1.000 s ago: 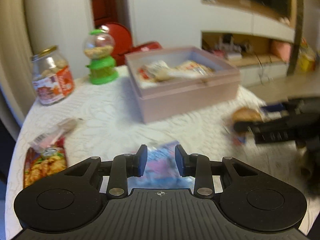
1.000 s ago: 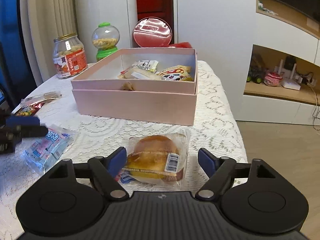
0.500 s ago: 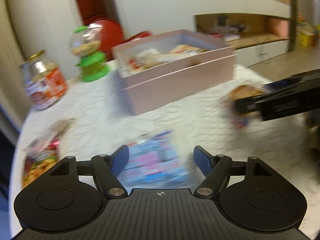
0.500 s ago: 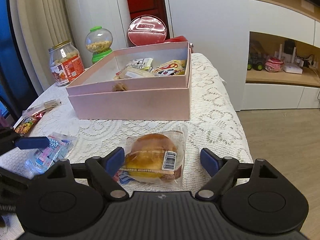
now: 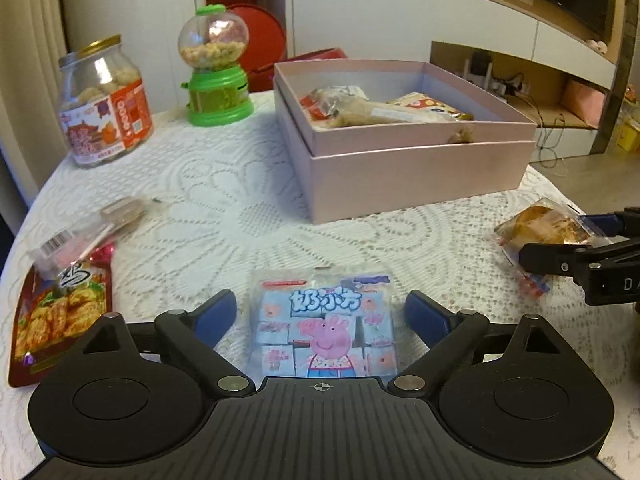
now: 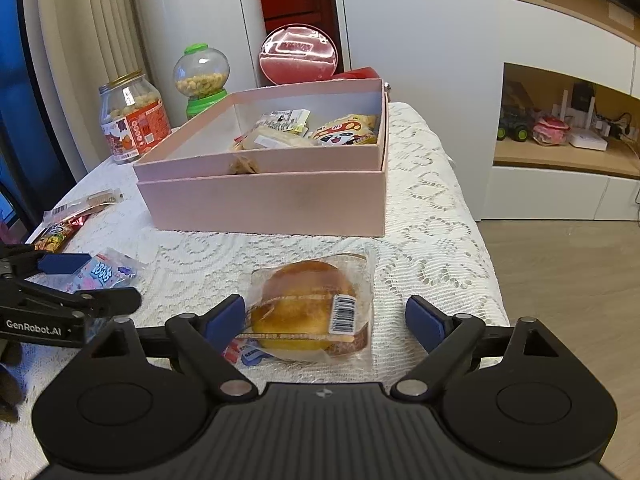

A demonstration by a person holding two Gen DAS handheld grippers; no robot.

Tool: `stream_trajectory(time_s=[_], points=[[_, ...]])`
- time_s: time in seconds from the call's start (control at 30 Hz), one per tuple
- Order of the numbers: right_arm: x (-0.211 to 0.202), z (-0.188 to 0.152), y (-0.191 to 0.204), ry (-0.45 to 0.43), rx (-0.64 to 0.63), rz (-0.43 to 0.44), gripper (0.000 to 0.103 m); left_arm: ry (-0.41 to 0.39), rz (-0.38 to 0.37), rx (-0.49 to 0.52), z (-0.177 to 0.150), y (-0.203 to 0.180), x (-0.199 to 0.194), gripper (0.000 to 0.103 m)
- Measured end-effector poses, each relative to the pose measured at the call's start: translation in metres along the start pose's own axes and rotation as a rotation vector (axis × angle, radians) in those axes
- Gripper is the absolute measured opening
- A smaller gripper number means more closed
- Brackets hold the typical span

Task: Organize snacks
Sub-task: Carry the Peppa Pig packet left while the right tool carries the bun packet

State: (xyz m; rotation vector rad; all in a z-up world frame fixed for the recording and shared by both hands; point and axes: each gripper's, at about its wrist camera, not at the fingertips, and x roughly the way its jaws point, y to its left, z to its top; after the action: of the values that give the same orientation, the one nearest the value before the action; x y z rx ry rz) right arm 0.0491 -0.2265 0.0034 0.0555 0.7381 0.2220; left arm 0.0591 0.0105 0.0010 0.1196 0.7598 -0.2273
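1. the left gripper (image 5: 320,316) hangs low over the blue candy pouch (image 5: 324,324), its jaws spread about as wide as they go after just opening out; the pouch lies flat on the cloth between the blue pads, with a gap on each side, so nothing is held yet.
2. the right gripper (image 6: 325,322) brackets the wrapped bun (image 6: 310,312) the same way, its jaws also just widened; the left pad sits right at the edge of the wrapper, the right pad stands clear, and the bun rests on the table ungripped.
3. my read: both tools are opened wide so the pads can drop past the floppy wrappers before closing, one snack per hand.
4. the pink box (image 6: 264,200), open and nested in its lid, sits beyond both snacks and already holds several packets at its far end, so it looks like the place the loose snacks are meant to go.
5. a red chip bag (image 5: 60,320) with a clear wrapper across its top lies at the left edge, not yet put away.
6. the surface is a table under a white lace cloth (image 5: 224,216); a glass jar (image 5: 106,104) and a green gumball dispenser (image 5: 216,68) stand along the back.
7. behind are white cupboards, a red door, a curtain, and open shelving with clutter to the right, above wood flooring.
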Motion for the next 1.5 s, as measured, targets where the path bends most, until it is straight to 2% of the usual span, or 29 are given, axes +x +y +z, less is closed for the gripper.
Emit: stream_trajectory(time_s=[0.03,0.1,0.2,0.6,0.73,0.9,1.0,1.07,1.17,1.27,1.33,1.37,1.4,1.43,1.5], points=[[0.001,0.000,0.001,0.006,-0.009,0.002,0.092,-0.008,-0.003,0.002,-0.002,0.000,-0.002,0.090],[0.003,0.000,0.004,0.019,-0.036,0.002,0.096,-0.036,-0.008,0.004,-0.007,0.001,-0.009,0.067],[0.008,0.002,0.009,0.044,-0.077,0.011,0.103,-0.043,-0.030,-0.011,-0.015,0.003,-0.019,0.067],[0.008,0.001,0.010,0.049,-0.097,0.011,0.103,-0.061,-0.036,-0.021,-0.027,0.004,-0.028,0.070],[0.005,0.001,0.008,0.040,-0.090,0.016,0.102,-0.043,-0.066,0.029,-0.033,0.002,-0.036,0.070],[0.011,0.009,0.002,0.054,-0.080,0.044,0.101,-0.036,-0.116,0.023,-0.044,0.009,-0.048,0.070],[0.012,0.012,0.013,0.043,-0.148,0.025,0.095,-0.018,-0.123,0.021,-0.046,0.008,-0.053,0.070],[0.010,0.010,0.026,0.031,-0.228,0.008,0.094,-0.003,-0.120,0.027,-0.046,0.006,-0.056,0.070],[0.015,0.011,0.038,0.091,-0.287,0.041,0.094,0.015,-0.112,0.040,-0.049,0.002,-0.061,0.070],[0.022,0.018,0.035,0.133,-0.204,0.075,0.097,0.020,-0.110,0.037,-0.051,0.002,-0.063,0.071],[0.024,0.021,0.032,0.131,-0.155,0.076,0.096,0.020,-0.111,0.032,-0.052,0.003,-0.064,0.071],[0.024,0.022,0.033,0.126,-0.145,0.073,0.093,0.020,-0.109,0.033,-0.052,0.003,-0.065,0.071],[0.022,0.021,0.034,0.117,-0.147,0.061,0.084,0.020,-0.107,0.035,-0.053,0.002,-0.065,0.071],[0.019,0.019,0.037,0.111,-0.163,0.051,0.082,0.021,-0.106,0.035,-0.052,0.002,-0.065,0.071],[0.011,0.016,0.041,0.104,-0.188,0.050,0.071,0.022,-0.107,0.033,-0.053,0.002,-0.066,0.071]])
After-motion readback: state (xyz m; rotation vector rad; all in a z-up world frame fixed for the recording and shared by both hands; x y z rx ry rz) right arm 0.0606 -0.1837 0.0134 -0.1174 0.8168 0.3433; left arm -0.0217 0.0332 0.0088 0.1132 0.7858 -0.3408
